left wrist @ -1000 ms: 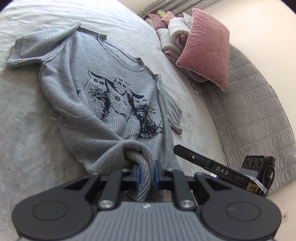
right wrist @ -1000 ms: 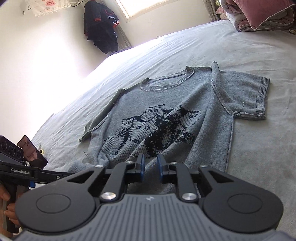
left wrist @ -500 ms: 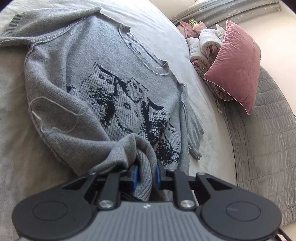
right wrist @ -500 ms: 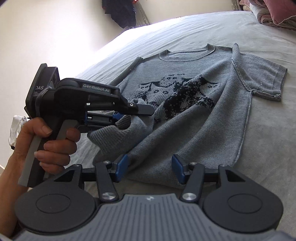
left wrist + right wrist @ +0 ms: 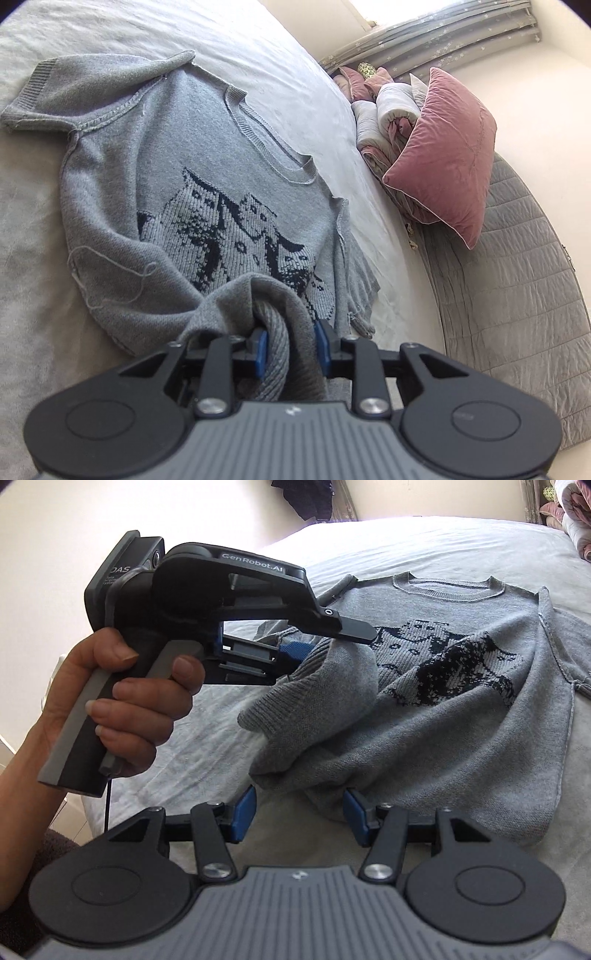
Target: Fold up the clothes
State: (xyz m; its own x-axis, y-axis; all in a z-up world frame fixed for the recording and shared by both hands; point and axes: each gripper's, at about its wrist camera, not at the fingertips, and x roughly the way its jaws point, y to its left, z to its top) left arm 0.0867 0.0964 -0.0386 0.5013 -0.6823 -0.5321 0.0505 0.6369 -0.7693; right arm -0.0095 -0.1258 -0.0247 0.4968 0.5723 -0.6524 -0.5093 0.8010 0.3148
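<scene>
A grey knit short-sleeved sweater (image 5: 192, 206) with a dark cat pattern lies face up on the bed, its neck toward the pillows. My left gripper (image 5: 288, 343) is shut on the ribbed hem corner and holds it lifted off the sheet. The right wrist view shows that same gripper (image 5: 306, 648), held by a hand (image 5: 122, 709), with the hem corner draped from it above the sweater (image 5: 461, 716). My right gripper (image 5: 299, 812) is open just in front of the lower hem, with nothing between its blue pads.
The bed is covered by a pale grey sheet (image 5: 258, 48). A pink velvet pillow (image 5: 447, 151) and rolled bedding (image 5: 384, 110) lie at the head, against a quilted grey headboard (image 5: 517, 266). Dark clothes (image 5: 306, 498) hang on the far wall.
My left gripper has lifted the hem corner higher and carried it over the sweater toward the neck. My right gripper, narrowly parted a second ago, has opened wide and stays by the lower hem.
</scene>
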